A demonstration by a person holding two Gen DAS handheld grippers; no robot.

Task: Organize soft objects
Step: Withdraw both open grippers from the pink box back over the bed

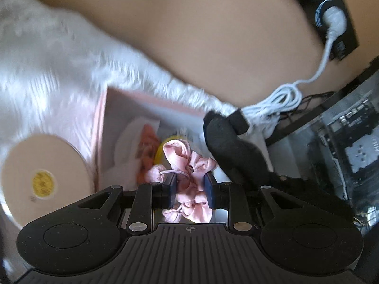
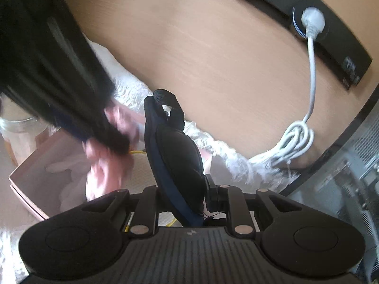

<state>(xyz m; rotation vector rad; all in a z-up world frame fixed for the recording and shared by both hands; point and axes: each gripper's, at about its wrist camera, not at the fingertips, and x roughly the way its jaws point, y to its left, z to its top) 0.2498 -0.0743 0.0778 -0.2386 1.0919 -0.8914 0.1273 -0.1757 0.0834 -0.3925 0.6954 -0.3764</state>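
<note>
My left gripper [image 1: 190,184] is shut on a pink scrunchie [image 1: 189,161] and holds it above an open pink box [image 1: 99,127]. The box holds white, orange and yellow soft items. My right gripper [image 2: 183,187] is shut on a black padded eye mask [image 2: 175,156] with a dark blue edge and a strap. The mask also shows in the left wrist view [image 1: 227,146], just right of the scrunchie. In the right wrist view the left gripper [image 2: 71,94] is a blurred dark shape over the pink box [image 2: 30,179], with the scrunchie [image 2: 104,165] under it.
A white fluffy rug [image 1: 47,71] lies on the wooden desk [image 1: 189,35] under the box. A round lid [image 1: 42,177] with a yellow sticker is at left. A coiled white cable [image 1: 279,101] runs to a black power strip [image 1: 336,19]. A glass-sided computer case [image 1: 343,142] stands at right.
</note>
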